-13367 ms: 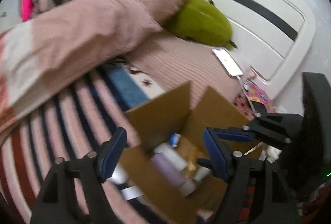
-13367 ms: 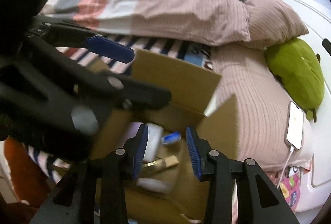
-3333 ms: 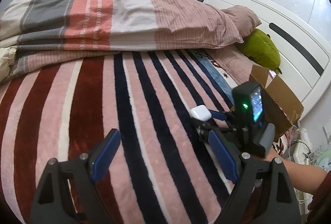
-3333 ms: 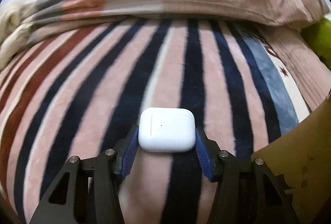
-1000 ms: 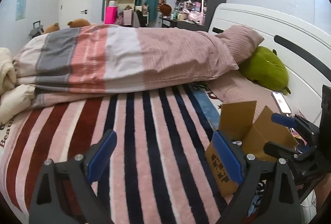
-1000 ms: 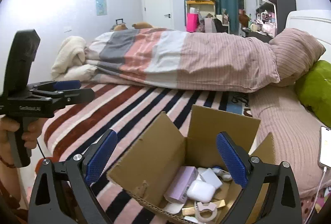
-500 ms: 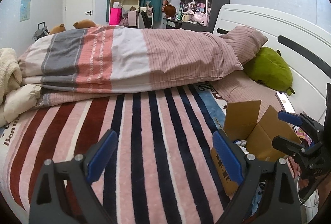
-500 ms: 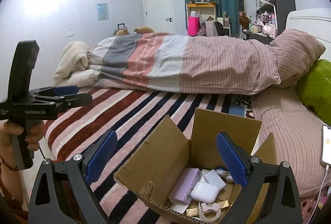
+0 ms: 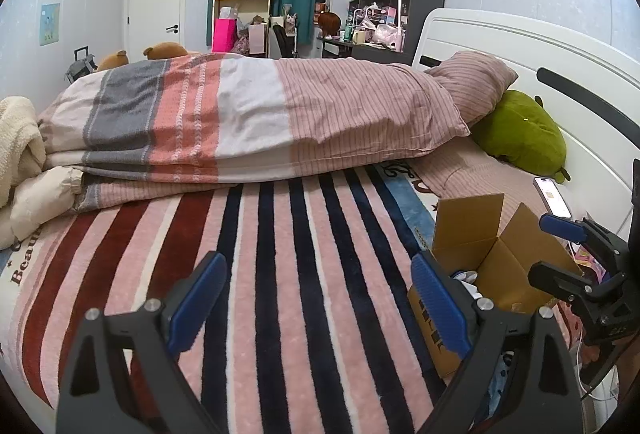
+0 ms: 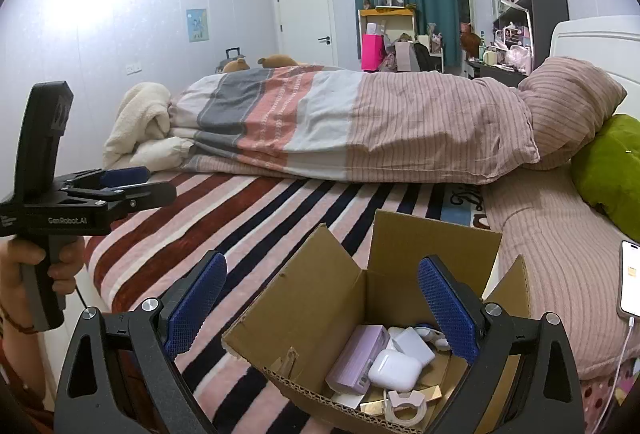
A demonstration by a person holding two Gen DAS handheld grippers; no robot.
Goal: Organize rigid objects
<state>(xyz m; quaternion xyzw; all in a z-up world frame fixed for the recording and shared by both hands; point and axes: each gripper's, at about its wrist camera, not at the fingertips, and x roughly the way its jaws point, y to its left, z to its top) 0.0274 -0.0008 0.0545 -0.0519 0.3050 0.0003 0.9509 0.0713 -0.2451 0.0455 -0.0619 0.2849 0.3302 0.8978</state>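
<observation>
An open cardboard box (image 10: 320, 282) stands on the striped blanket (image 10: 224, 218) near the bed's right side. Inside lie a white earbud case (image 10: 394, 370), a lilac box (image 10: 356, 358), a white block (image 10: 412, 344), a tape ring (image 10: 402, 404) and other small items. My right gripper (image 10: 320, 306) is open and empty, held above the box. My left gripper (image 9: 316, 306) is open and empty, over bare blanket (image 9: 280, 274) left of the box (image 9: 468, 230). The left gripper also shows in the right wrist view (image 10: 132, 181); the right gripper shows in the left wrist view (image 9: 560, 250).
A folded quilt (image 10: 340, 121) and a pink pillow (image 10: 568, 93) lie along the far side of the bed. A green plush (image 9: 520, 129) and a charging phone (image 9: 554, 197) lie by the white headboard (image 9: 580, 73). A cream blanket (image 10: 140, 121) is at the far left.
My right gripper has put the white earbud case in the box and let go. Both grippers have since drawn back and risen a little; the box looks smaller in both views.
</observation>
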